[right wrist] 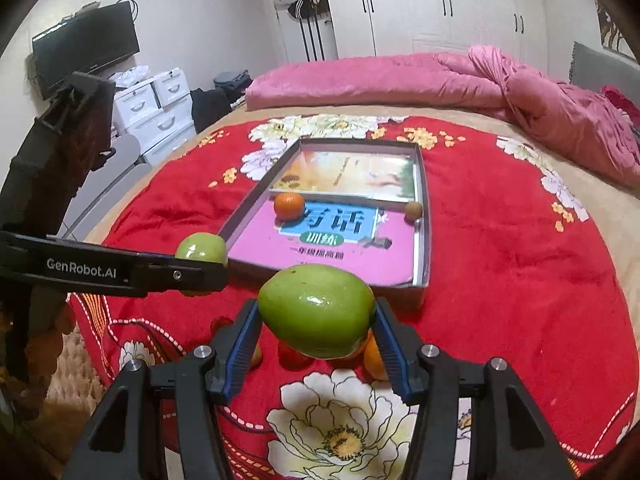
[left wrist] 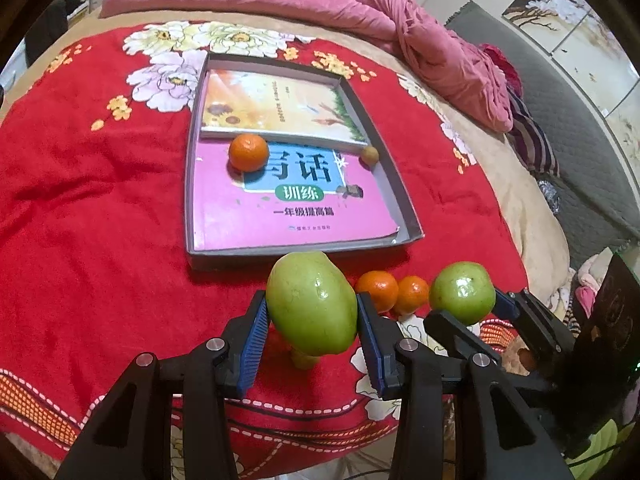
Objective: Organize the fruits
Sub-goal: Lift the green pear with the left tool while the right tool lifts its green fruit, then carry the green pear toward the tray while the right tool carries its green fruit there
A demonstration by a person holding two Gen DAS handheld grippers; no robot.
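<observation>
In the left wrist view my left gripper (left wrist: 312,300) is shut on a large green fruit (left wrist: 314,320), held above the red blanket. To its right my right gripper (left wrist: 470,308) grips a rounder green fruit (left wrist: 460,292). The right wrist view shows that gripper (right wrist: 317,308) clamped on its green fruit (right wrist: 316,316), with the left gripper (right wrist: 202,262) and its fruit (right wrist: 200,246) at left. Two oranges (left wrist: 378,289) (left wrist: 413,294) lie on the blanket between them. Ahead, a grey tray (left wrist: 404,196) lined with books holds an orange (left wrist: 248,153) and a small brown fruit (left wrist: 370,156).
The red flowered blanket (right wrist: 520,260) covers a bed, with a rumpled pink quilt (right wrist: 540,96) along its far side. Small fruits lie on the blanket under the grippers (right wrist: 294,354). White drawers (right wrist: 160,112) and a TV stand beyond the bed's left edge.
</observation>
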